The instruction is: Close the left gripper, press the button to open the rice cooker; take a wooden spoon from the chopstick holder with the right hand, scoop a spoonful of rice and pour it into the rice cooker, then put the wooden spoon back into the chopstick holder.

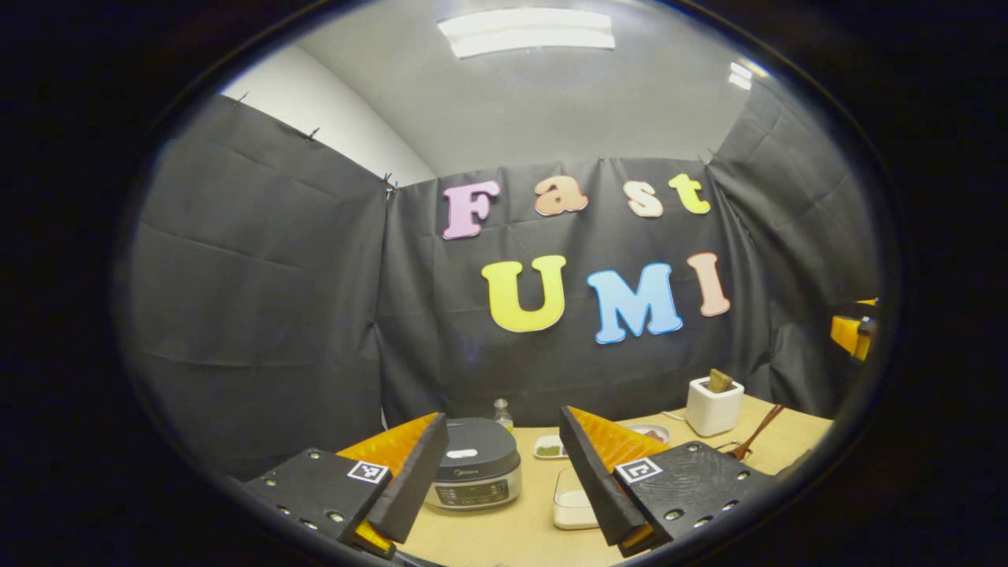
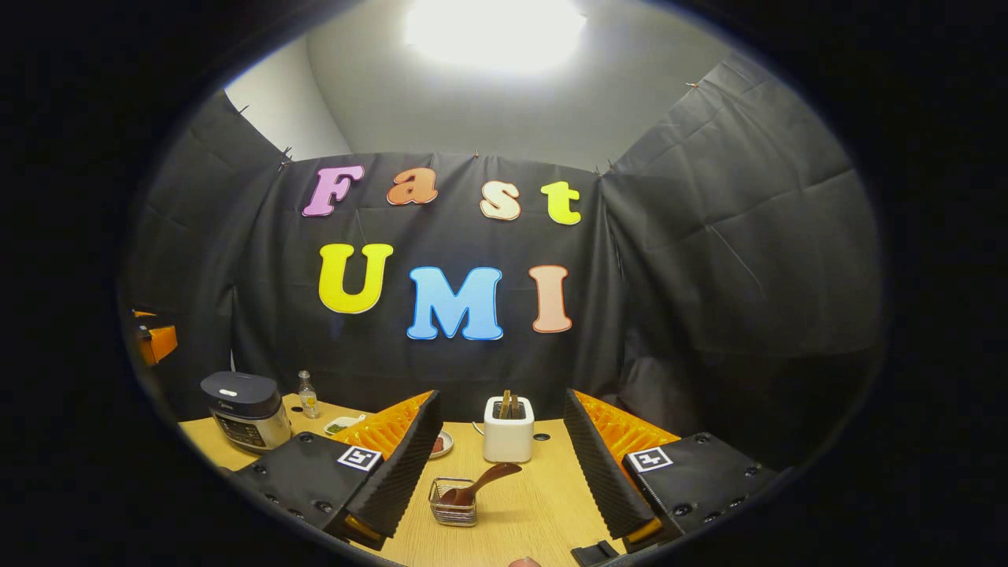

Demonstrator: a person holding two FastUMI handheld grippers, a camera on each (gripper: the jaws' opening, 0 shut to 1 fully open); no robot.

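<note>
**Both grippers spread above the table; rice cooker lid down**

Left gripper view, left to right:
- The left gripper (image 1: pixel 496 488) hangs above the wooden table (image 1: pixel 504 535) with its jaws spread wide and nothing between them.
- The rice cooker (image 1: pixel 475 465) stands on the table at the far side, seen in the gap between the fingers, just beside the left finger. Its lid is down.
- A small bottle (image 1: pixel 502 413) stands behind the cooker, against the booth wall.
- A small dish (image 1: pixel 549 449) with something green lies to the right of the cooker.
- A clear container (image 1: pixel 572 504) with white contents sits on the table nearer the camera, beside the right finger.
- The white chopstick holder (image 1: pixel 713 405) stands upright farther right, with utensils in its top.
- The wooden spoon (image 1: pixel 757 435) lies tilted to the right of the holder, its bowl down in a wire basket.

Right gripper view, left to right:
- The rice cooker (image 2: pixel 244 409) stands at the far left of the table (image 2: pixel 535 512), with the bottle (image 2: pixel 307 395) to its right.
- The right gripper (image 2: pixel 500 480) has its jaws spread wide and grips nothing.
- The wire basket (image 2: pixel 454 504) sits between the fingers; the wooden spoon (image 2: pixel 482 482) rests in it, handle tilted up to the right.
- The chopstick holder (image 2: pixel 508 429) stands behind the basket, apart from it.
</note>
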